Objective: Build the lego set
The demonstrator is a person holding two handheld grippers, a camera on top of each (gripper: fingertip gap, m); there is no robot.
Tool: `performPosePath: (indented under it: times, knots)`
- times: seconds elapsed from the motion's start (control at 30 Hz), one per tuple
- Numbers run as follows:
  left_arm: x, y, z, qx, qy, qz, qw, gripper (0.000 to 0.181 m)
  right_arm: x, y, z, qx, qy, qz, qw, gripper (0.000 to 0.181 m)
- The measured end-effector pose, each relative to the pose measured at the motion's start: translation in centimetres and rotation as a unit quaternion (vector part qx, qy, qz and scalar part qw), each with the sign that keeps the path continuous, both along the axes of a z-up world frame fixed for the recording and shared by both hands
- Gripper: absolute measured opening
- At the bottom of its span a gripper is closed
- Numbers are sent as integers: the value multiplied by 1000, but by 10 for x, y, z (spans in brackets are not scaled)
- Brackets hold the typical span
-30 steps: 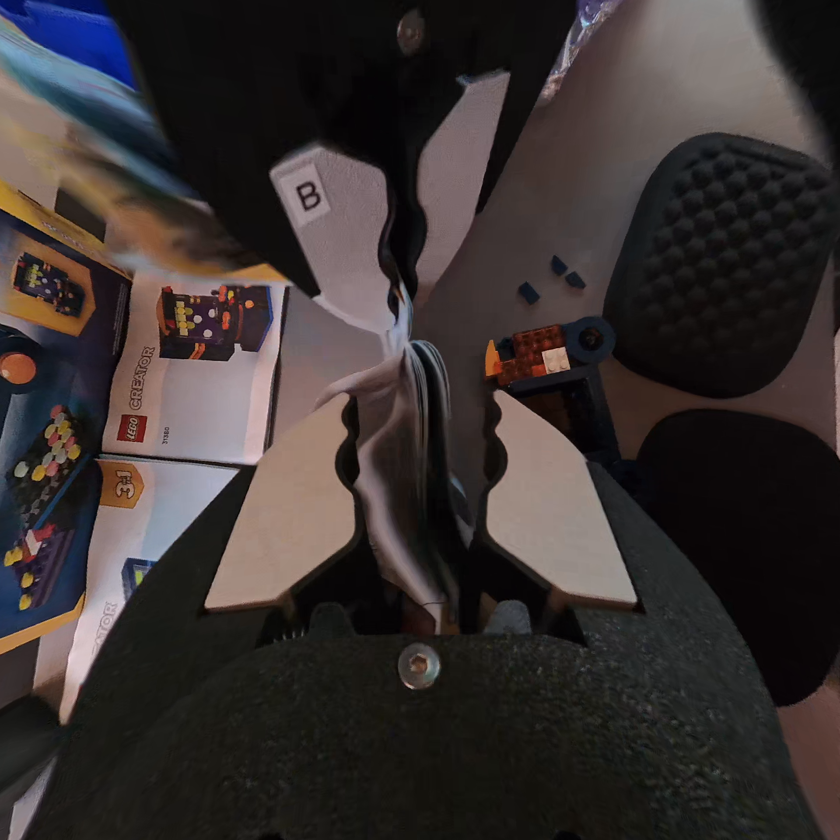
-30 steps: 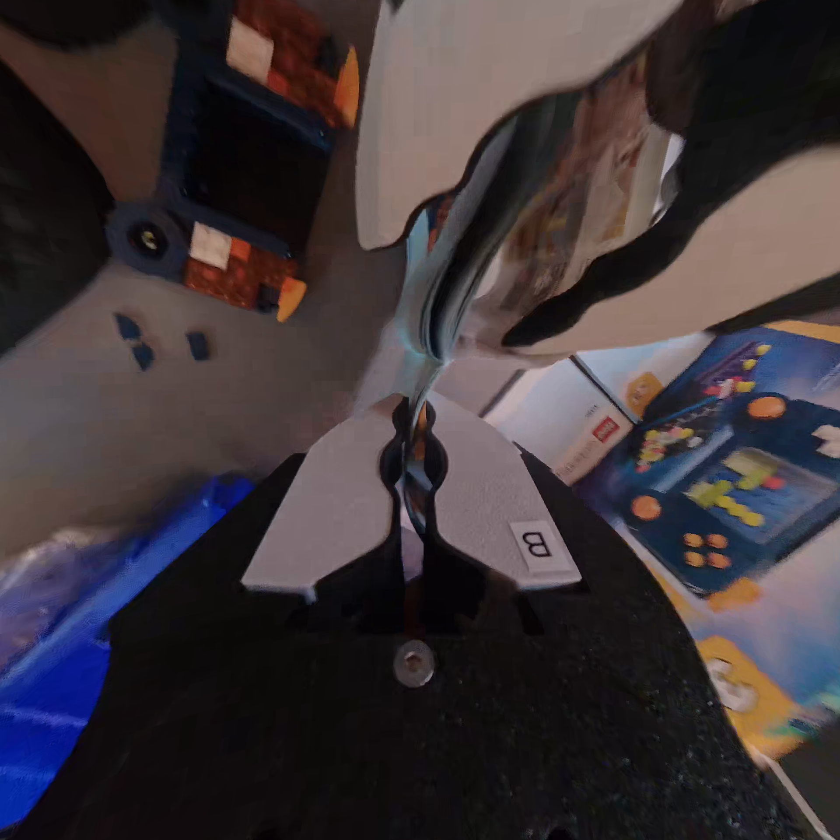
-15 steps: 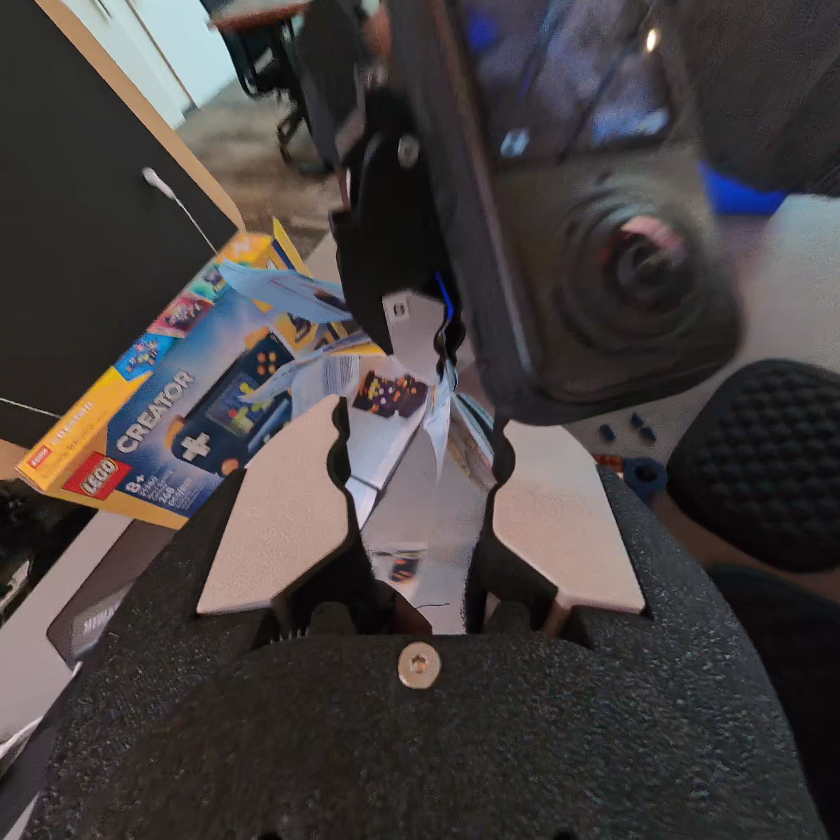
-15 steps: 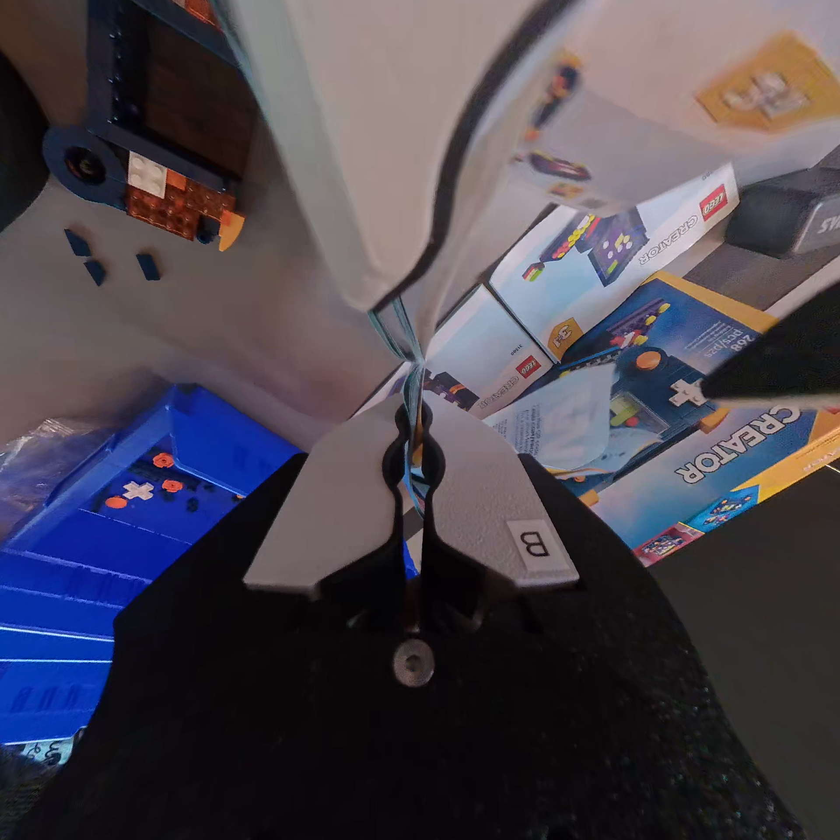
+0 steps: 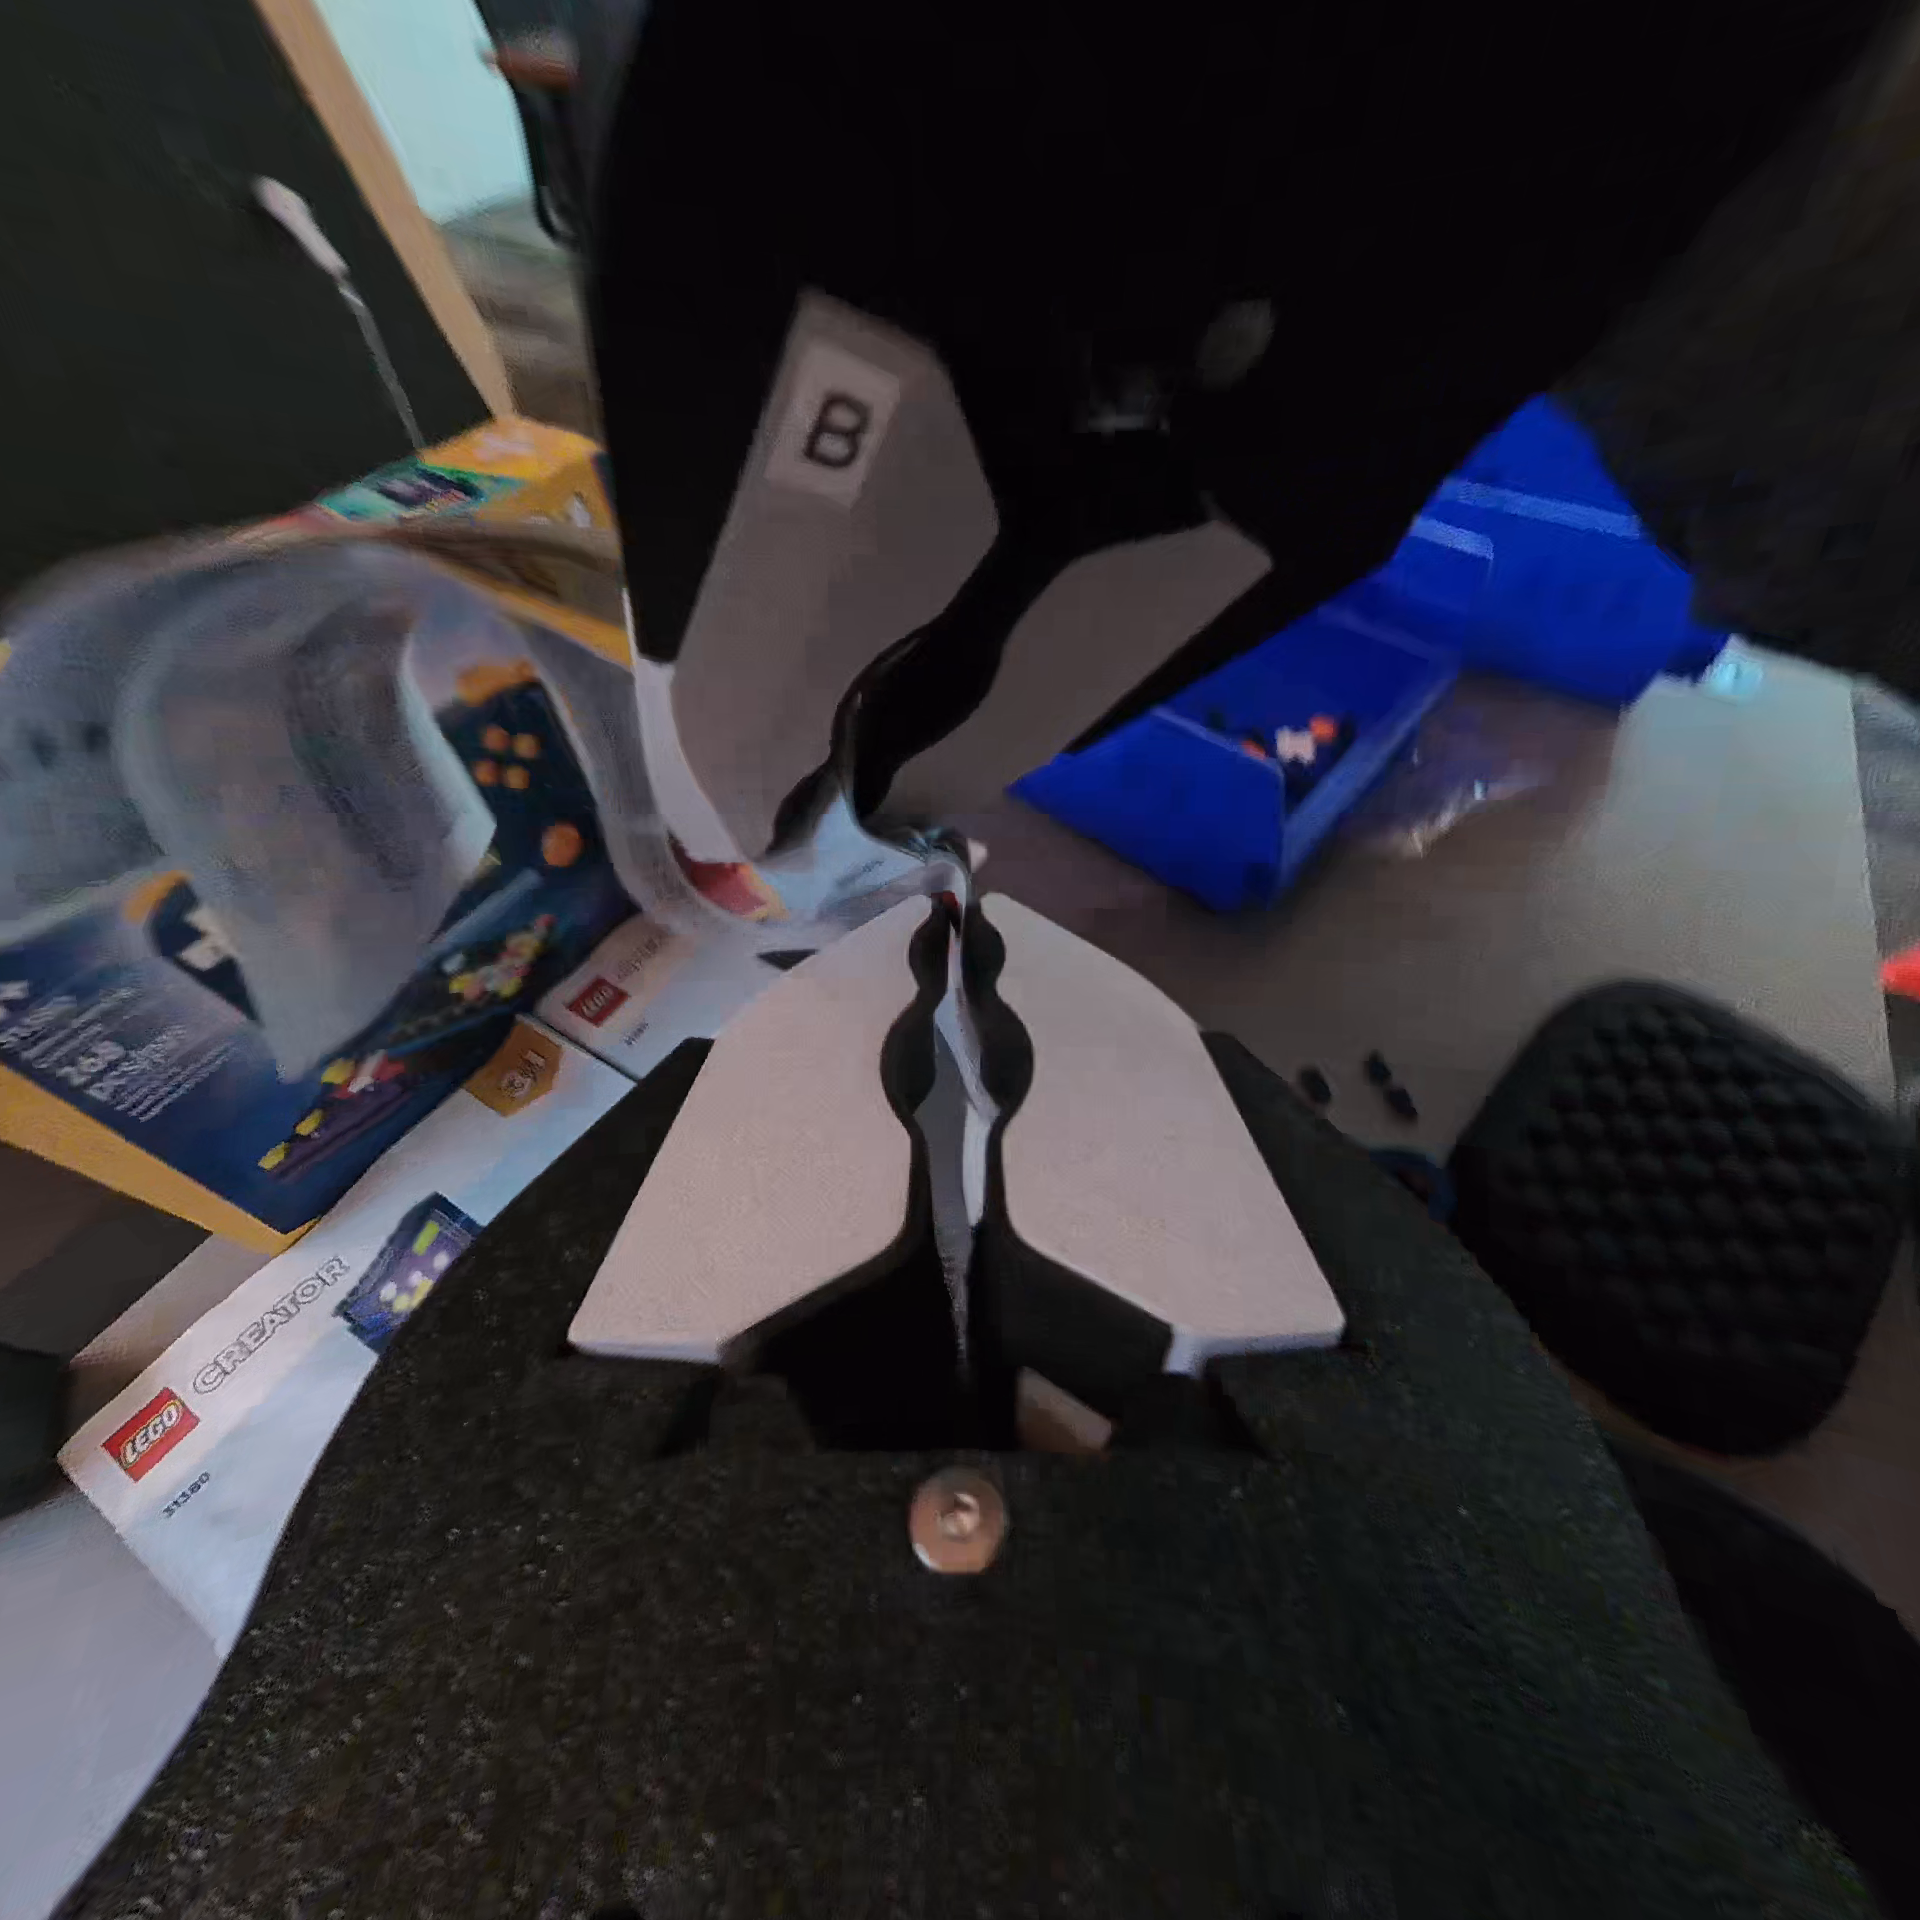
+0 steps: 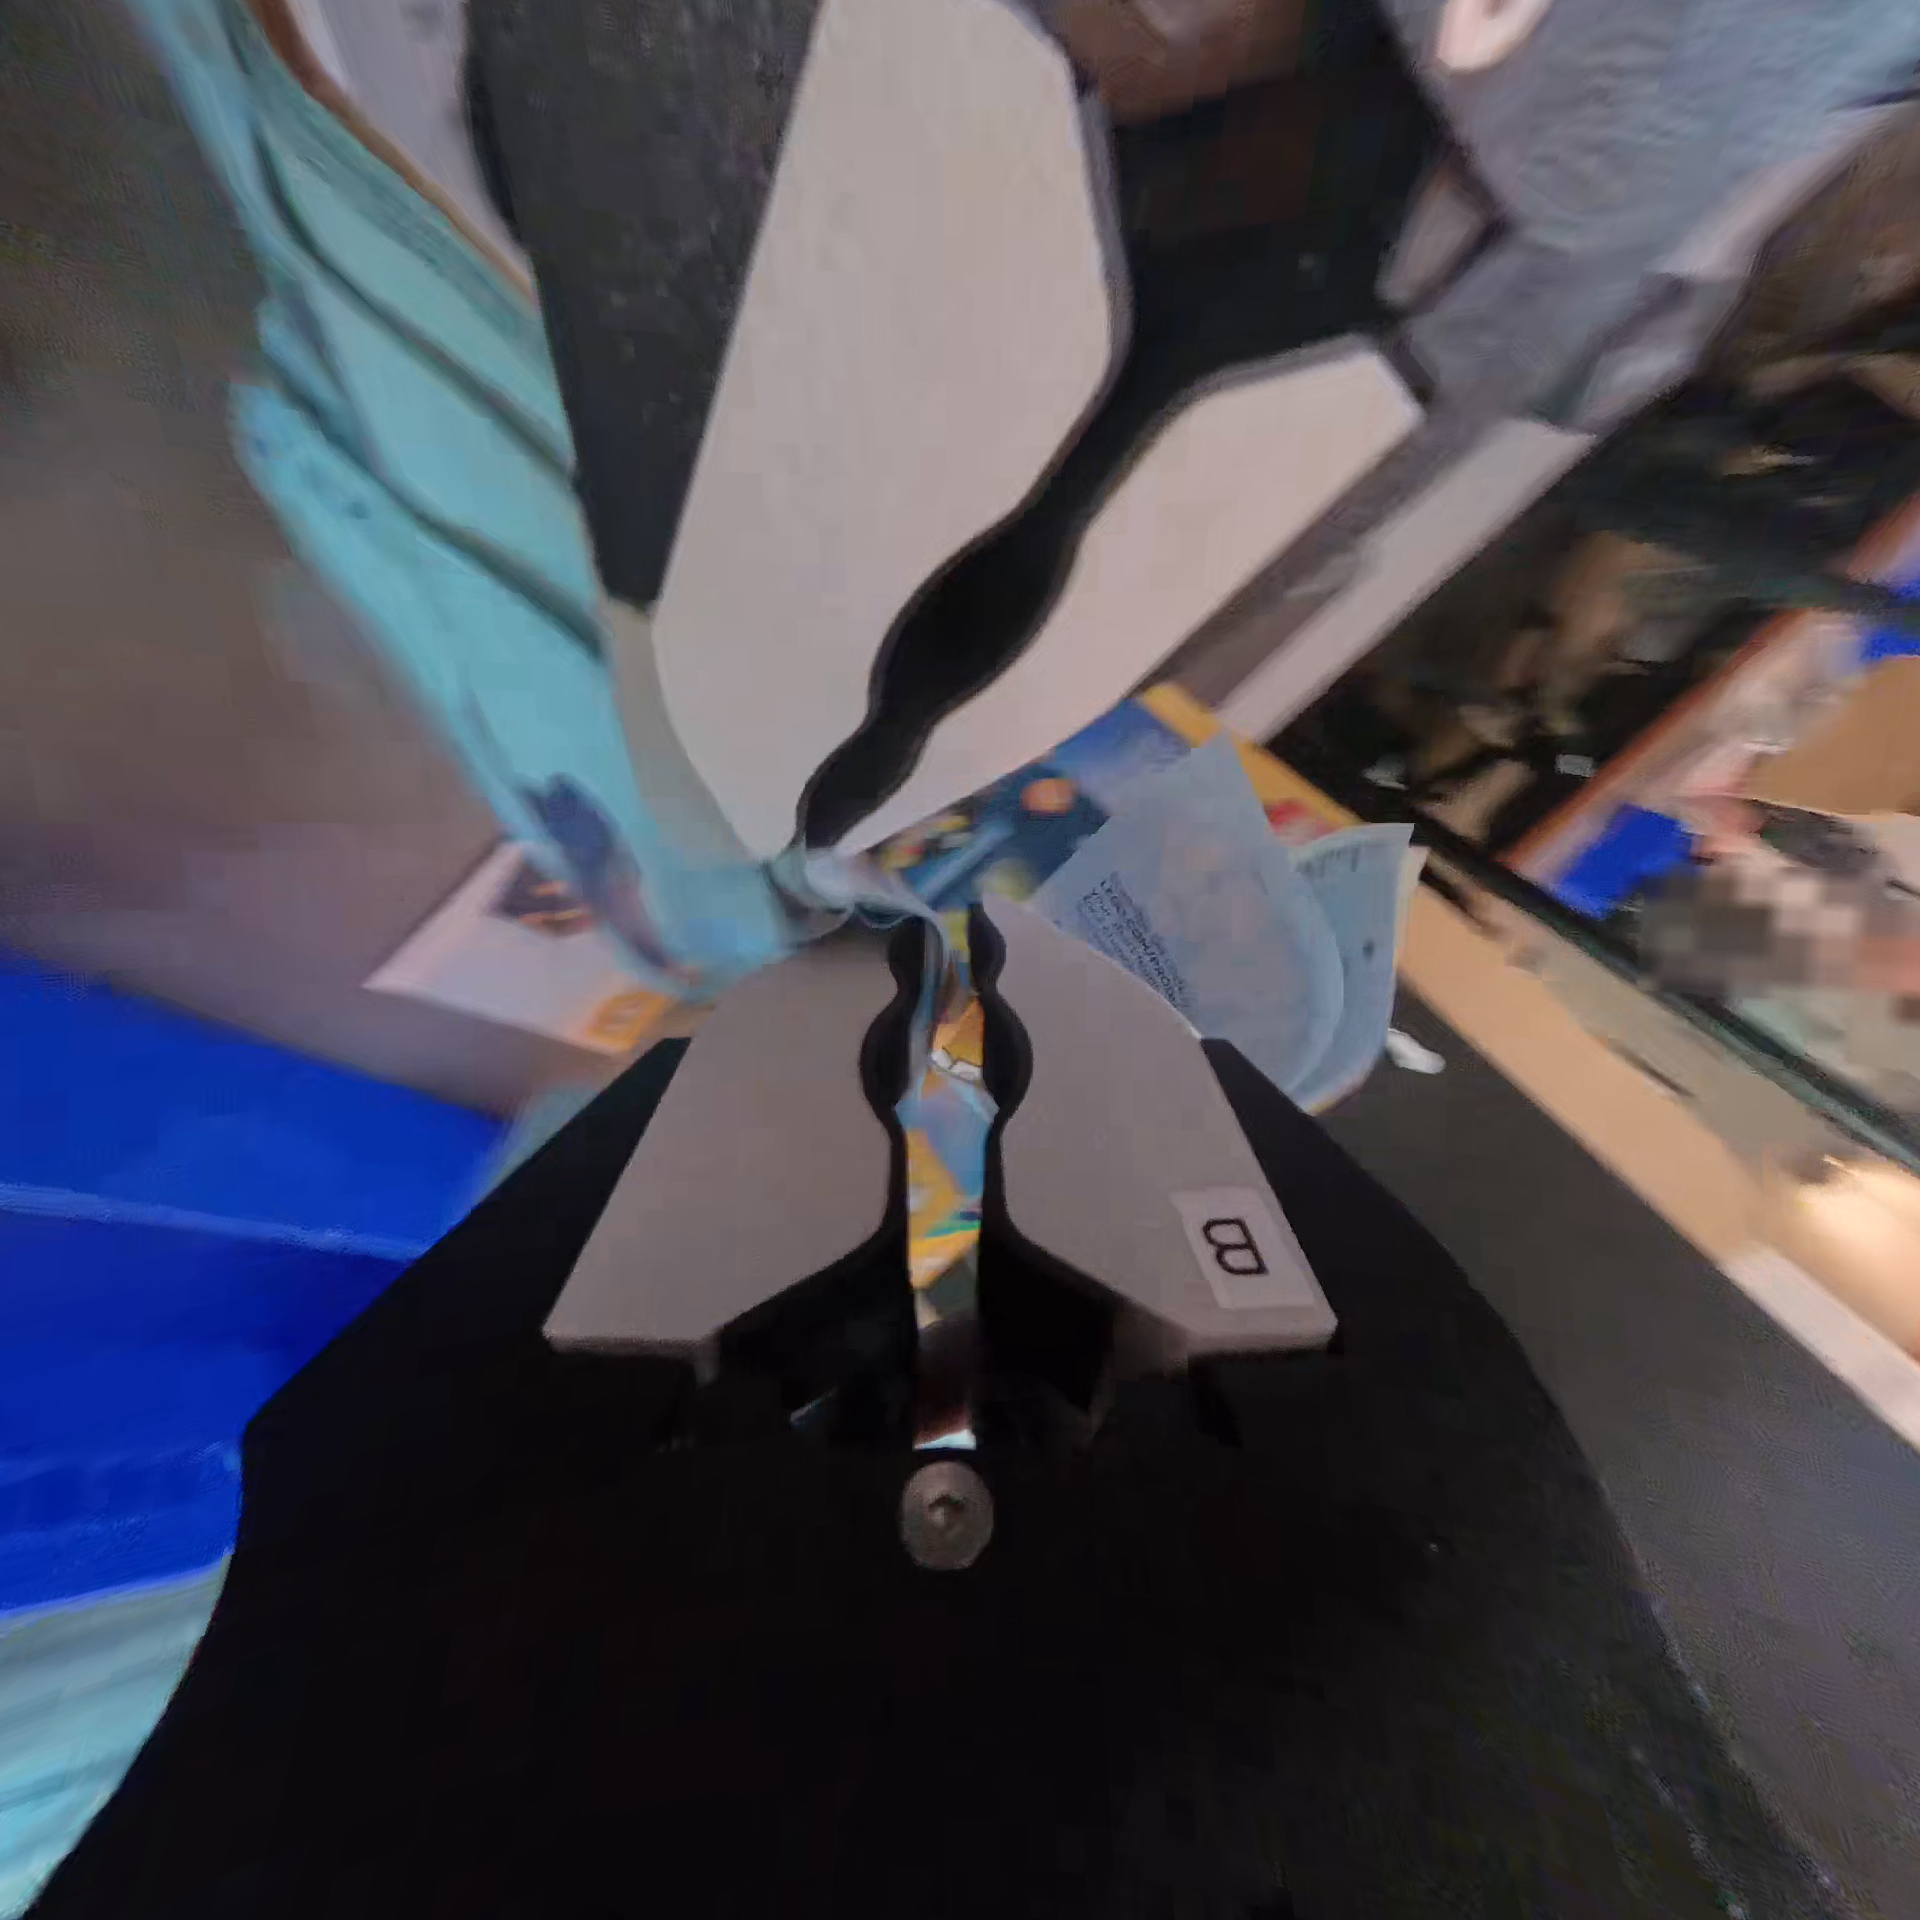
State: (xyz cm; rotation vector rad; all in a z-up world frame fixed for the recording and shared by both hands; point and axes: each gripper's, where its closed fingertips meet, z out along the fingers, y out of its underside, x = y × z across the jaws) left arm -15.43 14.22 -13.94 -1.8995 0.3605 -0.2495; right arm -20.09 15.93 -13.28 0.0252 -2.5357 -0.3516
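Observation:
Both grippers hold one instruction booklet in the air, tip to tip. In the left wrist view my left gripper (image 5: 954,920) is shut on the booklet's edge (image 5: 951,1049). The right gripper (image 5: 831,821) comes down from above and meets it, and loose pages (image 5: 312,790) curl out to the left. In the right wrist view my right gripper (image 6: 943,935) is shut on a colourful page (image 6: 943,1122). The left gripper (image 6: 821,842) reaches in from above. Light blue pages (image 6: 416,499) fan left and another page (image 6: 1226,935) fans right. Both views are blurred.
The lego box (image 5: 125,1049) and two more booklets (image 5: 249,1351) (image 5: 644,997) lie on the table at left. A blue bin (image 5: 1278,779) with small pieces stands at the back right and shows in the right wrist view (image 6: 156,1143). A black dotted pad (image 5: 1683,1195) and several small dark pieces (image 5: 1361,1081) lie at right. Left tips to right tips: about 5 cm.
My left gripper was open around the booklet and has now shut on it. My right gripper has kept its grip. Both grippers have swung, and the pages have fanned out.

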Motion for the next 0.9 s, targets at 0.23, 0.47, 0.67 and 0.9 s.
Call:
performPosePath:
  times: [0.23,0.47,0.67,0.9]
  knots:
    - [-80,-22,19,191,-311,135,921,5,-81,-33,20,58,183,138,972,7]
    - [-102,-43,-65,195,-407,303,839,10,-107,-74,-76,136,61,281,948,1]
    - [-62,-39,-94,67,-464,199,861,50,-117,-104,-87,137,45,319,937,0]
    - [-22,-8,-79,42,-395,112,911,56,-103,-81,-39,127,55,249,959,0]
